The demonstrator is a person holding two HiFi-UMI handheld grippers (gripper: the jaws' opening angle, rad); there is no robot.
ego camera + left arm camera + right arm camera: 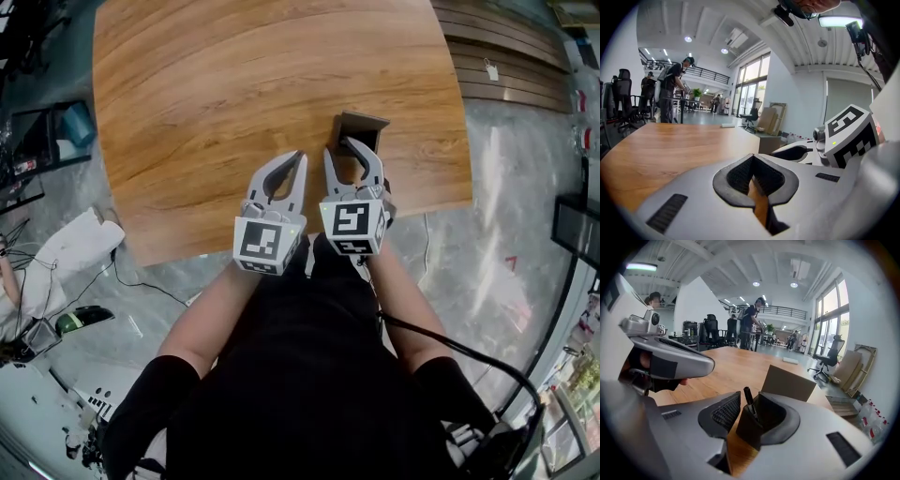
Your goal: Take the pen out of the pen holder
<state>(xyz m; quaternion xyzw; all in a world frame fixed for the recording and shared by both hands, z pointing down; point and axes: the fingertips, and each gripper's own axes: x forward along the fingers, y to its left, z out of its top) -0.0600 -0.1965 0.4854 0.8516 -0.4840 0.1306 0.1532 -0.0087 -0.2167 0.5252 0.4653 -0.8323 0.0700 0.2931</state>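
Note:
A small black pen holder [746, 430] stands on the wooden table [234, 103] with a black pen [748, 401] upright in it. In the right gripper view my right gripper [750, 397] is open, and the holder and pen sit between its fingertips. The holder lies close to the right pad [776, 414] and apart from the left pad [725, 412]. In the head view the right gripper [341, 150] covers most of the holder. My left gripper [298, 156] hovers just to the left over bare wood, shut on nothing, its pads meeting [752, 159].
A tan box [788, 381] stands right behind the holder, near the table's right edge [361, 122]. The table's near edge runs just under both grippers. Cables and a white bag [70, 248] lie on the floor at left. People and office chairs stand far behind the table.

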